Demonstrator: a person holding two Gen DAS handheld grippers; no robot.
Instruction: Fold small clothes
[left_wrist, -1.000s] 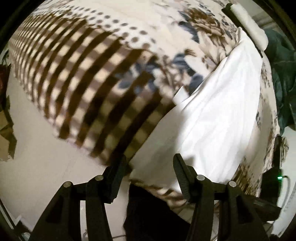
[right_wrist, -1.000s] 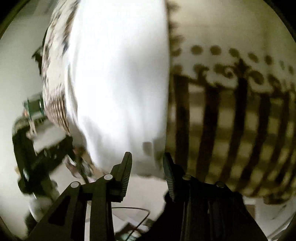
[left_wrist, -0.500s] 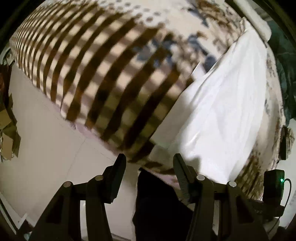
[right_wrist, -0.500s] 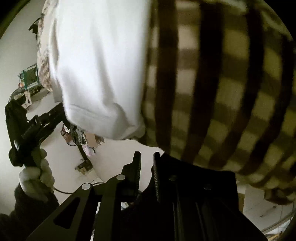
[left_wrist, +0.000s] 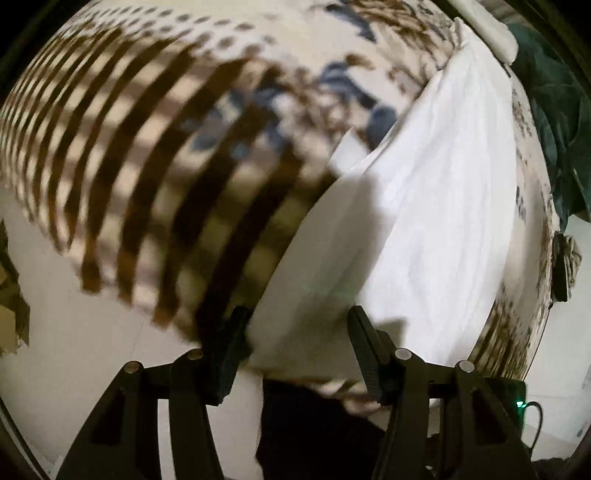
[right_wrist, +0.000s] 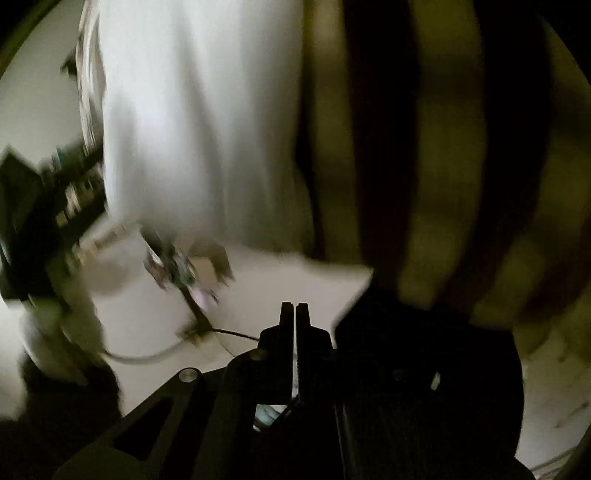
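Observation:
A white garment (left_wrist: 413, 236) lies on a table under a cream cloth with brown stripes and blue flowers (left_wrist: 155, 140). In the left wrist view my left gripper (left_wrist: 295, 347) is open, its fingers either side of the garment's near hem at the table's front edge. In the right wrist view the garment (right_wrist: 199, 122) fills the upper left, blurred. My right gripper (right_wrist: 294, 314) is shut with nothing between its fingers, off the table edge below the garment. A dark flap beside its right finger hides part of the view.
A dark green cloth (left_wrist: 554, 92) lies at the far right of the table. A white folded item (left_wrist: 487, 26) sits at the far edge. Pale floor (left_wrist: 74, 332) lies below. The other hand and gripper (right_wrist: 44, 229) show at left, blurred.
My left gripper has moved right along the table edge, from the striped cloth to the white hem. My right gripper has closed fully and dropped back from the table edge.

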